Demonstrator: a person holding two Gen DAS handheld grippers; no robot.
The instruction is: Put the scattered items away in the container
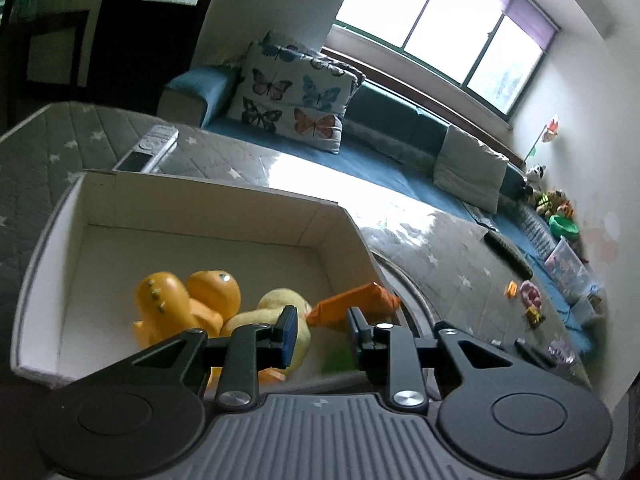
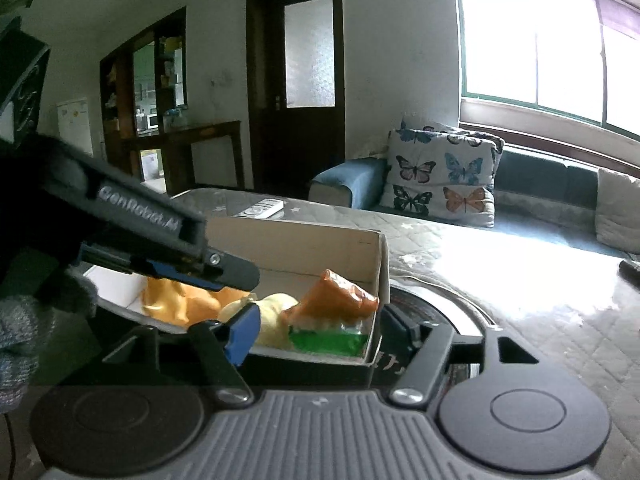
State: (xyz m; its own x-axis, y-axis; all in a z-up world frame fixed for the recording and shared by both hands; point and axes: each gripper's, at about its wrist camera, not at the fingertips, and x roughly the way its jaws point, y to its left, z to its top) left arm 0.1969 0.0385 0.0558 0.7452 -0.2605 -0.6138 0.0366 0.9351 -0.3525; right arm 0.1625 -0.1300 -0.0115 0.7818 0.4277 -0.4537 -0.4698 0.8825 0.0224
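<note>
Holding the left gripper at a narrow gap with nothing pinched, low over the near edge of the cardboard box. Keeping the right gripper wide and empty too, jaws straddling the box's near right corner, one pad inside the wall and one outside.

Crowding both tools over the same corner: likely a knock between them, or a snag on the thin wall on the way out, enough to drag or tip the light box against the round rimmed disc at its right side; beside or partly beneath, cannot tell.

Already inside, touching one another: orange dinosaur toy, pale yellow soft toy, orange packet propped on the right wall, green packet below it. Worth watching that orange packet, tilted and high; easily flicked out by a rising pad.

Farther out on the grey star quilt, loose and well apart from the box: small pink toy, little orange piece, tiny yellow vehicle, black remote; beyond the box, a white remote. Long reach, soft quilt beneath: easy to pinch fabric along with a toy, or to nudge a piece away instead of gripping it.

Hard glare from the window across the quilt, likely hiding small things.
</note>
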